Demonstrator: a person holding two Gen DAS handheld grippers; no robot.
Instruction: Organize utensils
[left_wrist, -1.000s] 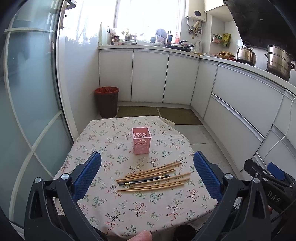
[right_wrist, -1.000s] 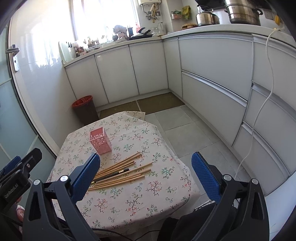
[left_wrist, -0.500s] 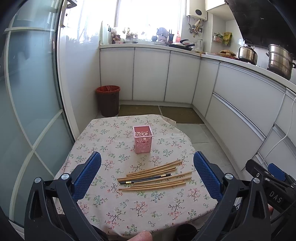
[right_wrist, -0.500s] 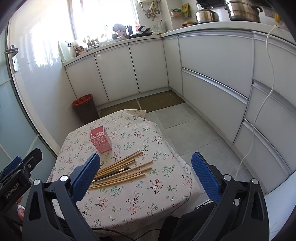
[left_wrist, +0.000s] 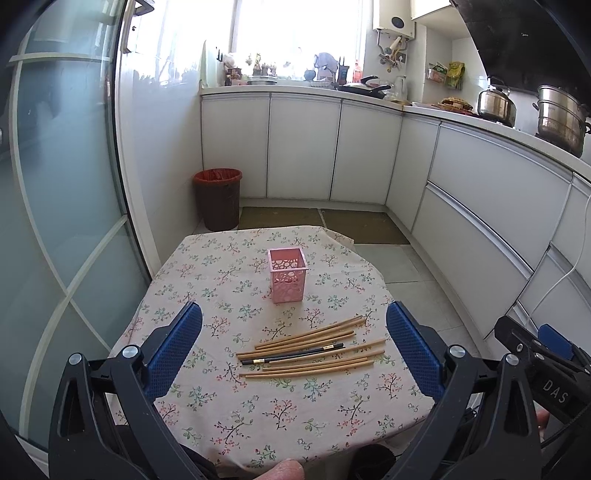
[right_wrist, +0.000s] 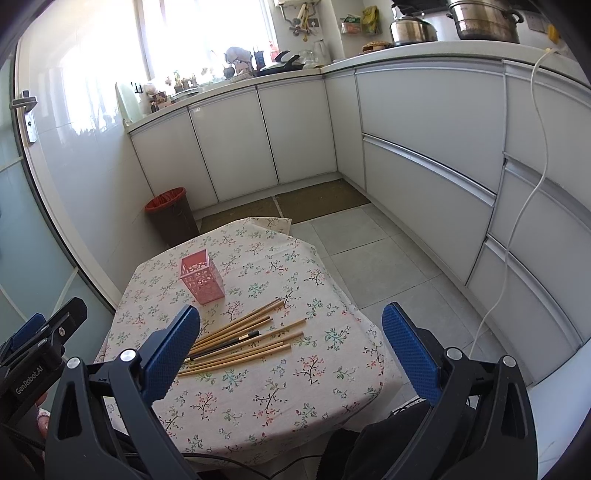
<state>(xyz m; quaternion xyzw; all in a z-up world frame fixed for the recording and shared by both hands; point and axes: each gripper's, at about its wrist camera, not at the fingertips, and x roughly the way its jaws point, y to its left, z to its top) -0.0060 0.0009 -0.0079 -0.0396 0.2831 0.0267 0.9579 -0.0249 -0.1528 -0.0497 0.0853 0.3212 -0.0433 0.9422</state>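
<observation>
Both the left gripper (left_wrist: 294, 347) and right gripper (right_wrist: 291, 343) hang spread apart and empty above the table's near edge, the chopsticks (left_wrist: 310, 350) lying crosswise at frame centre, the pink holder (left_wrist: 287, 270) beyond.

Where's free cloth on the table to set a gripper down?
Bare floral tablecloth lies left of the pink perforated plastic holder, and again along the near edge, below the loose wooden chopsticks. The far strip behind the holder is free too. The crowded patch is mid-right, where the chopsticks fan out. Both grippers are open, hovering short of the table.
</observation>
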